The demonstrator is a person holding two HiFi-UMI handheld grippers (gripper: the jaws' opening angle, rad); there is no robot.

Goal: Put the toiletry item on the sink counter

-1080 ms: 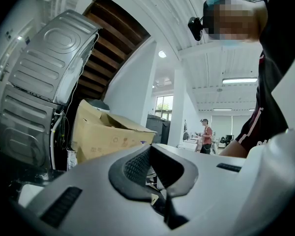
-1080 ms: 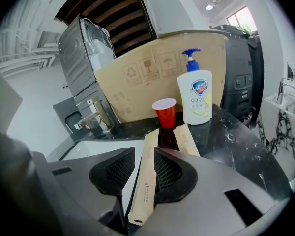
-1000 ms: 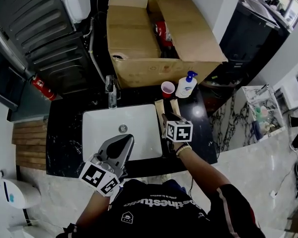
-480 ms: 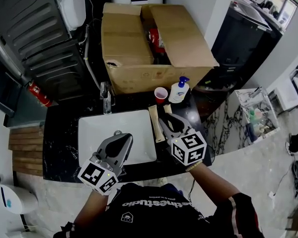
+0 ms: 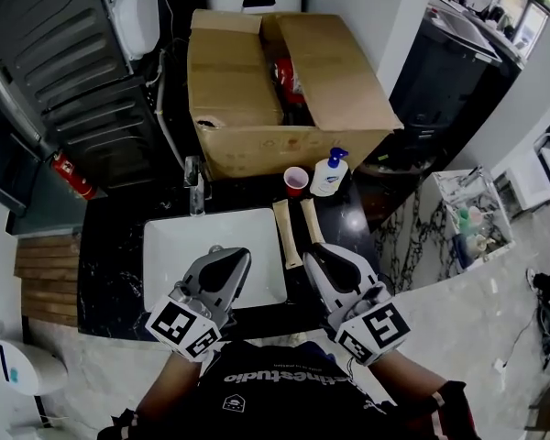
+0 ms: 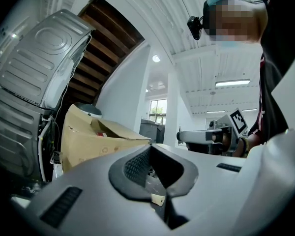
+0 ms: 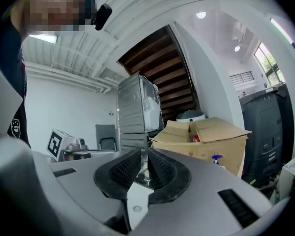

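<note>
Two beige tubes lie side by side on the black sink counter (image 5: 110,246), just right of the white basin (image 5: 174,255): one tube (image 5: 287,234) at the basin's edge, the other tube (image 5: 312,222) beside it. My right gripper (image 5: 319,248) (image 7: 143,154) hovers near the counter's front edge, short of the tubes. Its jaws have just been closing and stand a narrow gap apart, with nothing between them. Over the basin's front edge my left gripper (image 5: 236,257) (image 6: 150,149) is shut and empty.
A big open cardboard box (image 5: 284,81) stands behind the counter. In front of it are a red cup (image 5: 295,181) and a white pump bottle (image 5: 329,172). The faucet (image 5: 194,186) rises behind the basin. A wire rack (image 5: 472,214) with bottles stands at right.
My right gripper has risen and drawn back from the tubes toward the person, leaving the second tube lying on the counter. Its jaws have narrowed. The left gripper has barely moved.
</note>
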